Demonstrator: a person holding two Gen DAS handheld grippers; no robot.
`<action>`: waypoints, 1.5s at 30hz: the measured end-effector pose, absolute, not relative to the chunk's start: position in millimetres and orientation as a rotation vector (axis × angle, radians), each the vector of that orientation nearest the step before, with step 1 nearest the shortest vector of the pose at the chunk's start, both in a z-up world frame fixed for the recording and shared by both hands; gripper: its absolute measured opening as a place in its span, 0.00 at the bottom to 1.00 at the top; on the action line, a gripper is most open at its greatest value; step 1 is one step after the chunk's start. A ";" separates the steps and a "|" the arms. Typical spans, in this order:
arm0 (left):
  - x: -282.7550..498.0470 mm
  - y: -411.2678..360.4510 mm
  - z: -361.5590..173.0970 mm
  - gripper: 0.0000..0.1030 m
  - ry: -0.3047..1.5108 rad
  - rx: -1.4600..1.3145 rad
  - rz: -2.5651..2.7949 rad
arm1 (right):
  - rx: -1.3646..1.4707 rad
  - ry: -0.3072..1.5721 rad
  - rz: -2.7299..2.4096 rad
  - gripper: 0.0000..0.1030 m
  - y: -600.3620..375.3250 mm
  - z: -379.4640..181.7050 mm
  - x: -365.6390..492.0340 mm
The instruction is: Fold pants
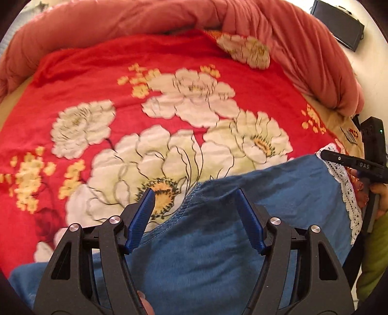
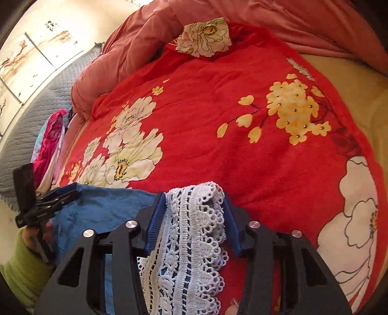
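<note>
On a bed's red floral blanket (image 1: pixel 101 80), the right gripper (image 2: pixel 195 213) clamps blue pants' (image 1: pixel 218 254) lace hem (image 2: pixel 194 230); left gripper (image 1: pixel 195 208) fingers gape over denim.

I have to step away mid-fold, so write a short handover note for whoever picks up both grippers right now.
Left gripper: jaws open, poised over the stitched edge of the blue denim pants; nothing is between the pads.
Right gripper: the white lace trim at the pants' end sits bunched between its blue pads, which appear to press on it.
The pants lie at the near edge of the red floral blanket on the bed, with the pink quilt pushed to the far side.
Done: one end gripped.
Left: grip the other edge, spread the pants flat, then fold.
</note>
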State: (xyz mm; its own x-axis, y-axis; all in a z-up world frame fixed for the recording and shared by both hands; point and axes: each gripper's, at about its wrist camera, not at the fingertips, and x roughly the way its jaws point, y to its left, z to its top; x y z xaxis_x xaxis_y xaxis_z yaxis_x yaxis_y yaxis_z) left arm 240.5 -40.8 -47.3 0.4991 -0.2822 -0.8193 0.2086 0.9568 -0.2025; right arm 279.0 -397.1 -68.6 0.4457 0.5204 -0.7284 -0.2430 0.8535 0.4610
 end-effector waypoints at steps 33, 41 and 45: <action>251.8 -48.7 -68.1 0.19 0.964 -0.122 -0.287 | -0.036 0.870 0.333 0.49 -373.9 -61.6 275.7; 227.8 -32.2 -43.0 0.35 0.917 -0.137 -0.221 | -0.028 0.758 0.237 0.61 -400.8 -22.1 227.7; 203.2 -26.5 -27.6 0.51 0.873 -0.160 -0.211 | -0.042 0.703 0.233 0.65 -398.4 -8.9 189.4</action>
State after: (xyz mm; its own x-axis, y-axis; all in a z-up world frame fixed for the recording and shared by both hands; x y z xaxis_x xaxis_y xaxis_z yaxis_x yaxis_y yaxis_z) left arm 203.2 -26.5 -27.6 0.6236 -0.2479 -0.7414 0.1174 0.9673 -0.2248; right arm 189.4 -398.4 -8.9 0.7384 0.1982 -0.6446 -0.2262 0.9732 0.0401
